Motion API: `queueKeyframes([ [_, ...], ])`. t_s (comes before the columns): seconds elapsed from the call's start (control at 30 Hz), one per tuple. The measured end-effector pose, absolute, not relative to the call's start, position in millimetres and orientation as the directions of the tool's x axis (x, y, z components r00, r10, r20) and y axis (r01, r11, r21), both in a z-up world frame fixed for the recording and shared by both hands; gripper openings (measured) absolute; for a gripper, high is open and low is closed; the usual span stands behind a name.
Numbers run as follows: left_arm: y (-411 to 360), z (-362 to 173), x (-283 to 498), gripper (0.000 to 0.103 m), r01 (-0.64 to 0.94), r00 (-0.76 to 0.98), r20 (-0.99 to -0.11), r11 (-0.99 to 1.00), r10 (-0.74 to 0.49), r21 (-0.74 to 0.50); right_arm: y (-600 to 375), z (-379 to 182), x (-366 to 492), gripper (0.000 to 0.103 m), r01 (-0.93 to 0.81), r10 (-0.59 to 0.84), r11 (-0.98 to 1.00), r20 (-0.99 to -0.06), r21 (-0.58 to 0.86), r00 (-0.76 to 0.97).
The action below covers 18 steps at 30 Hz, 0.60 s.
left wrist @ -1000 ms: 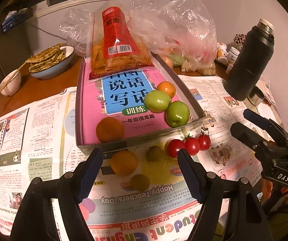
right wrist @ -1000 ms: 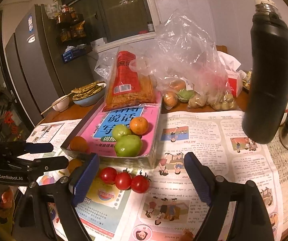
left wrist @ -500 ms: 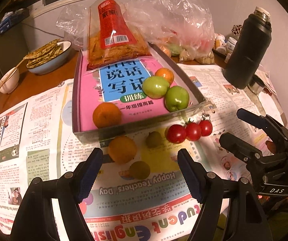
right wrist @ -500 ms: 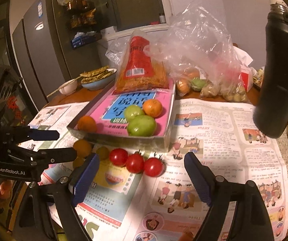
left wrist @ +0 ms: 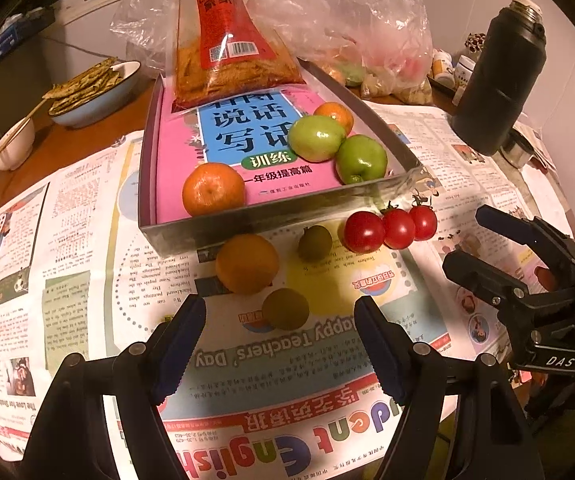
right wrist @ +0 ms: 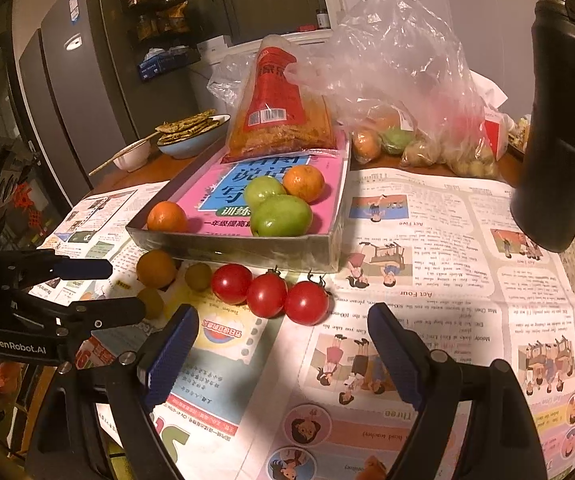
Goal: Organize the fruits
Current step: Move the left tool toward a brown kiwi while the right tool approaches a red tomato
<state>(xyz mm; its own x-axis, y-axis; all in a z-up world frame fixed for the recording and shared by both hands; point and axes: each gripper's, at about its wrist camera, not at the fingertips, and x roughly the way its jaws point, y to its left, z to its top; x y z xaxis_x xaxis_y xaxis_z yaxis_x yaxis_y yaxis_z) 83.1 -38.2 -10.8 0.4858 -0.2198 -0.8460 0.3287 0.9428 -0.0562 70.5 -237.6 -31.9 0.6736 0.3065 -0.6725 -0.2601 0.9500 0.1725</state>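
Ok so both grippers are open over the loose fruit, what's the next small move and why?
Probably ease the left hand-held gripper down around the small green fruit just ahead of it: its fingers are open and empty, and that fruit lies loose on the newspaper, outside the tray.

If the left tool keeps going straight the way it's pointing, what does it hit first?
Probably the small round olive-green fruit on the newspaper, lying just ahead between the open left tool's fingers; depth is uncertain.
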Motion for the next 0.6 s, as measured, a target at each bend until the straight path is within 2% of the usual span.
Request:
queueKeyframes([
  [0.6, -35.4, -24.2, 81.7, 0.078, 0.336, 0.451, -0.864, 0.94, -0.222, -0.066, -258.4, -48.1, 78.4, 0.086, -0.21, 0.26, 0.965, -0.714, 0.161, 0.65],
])
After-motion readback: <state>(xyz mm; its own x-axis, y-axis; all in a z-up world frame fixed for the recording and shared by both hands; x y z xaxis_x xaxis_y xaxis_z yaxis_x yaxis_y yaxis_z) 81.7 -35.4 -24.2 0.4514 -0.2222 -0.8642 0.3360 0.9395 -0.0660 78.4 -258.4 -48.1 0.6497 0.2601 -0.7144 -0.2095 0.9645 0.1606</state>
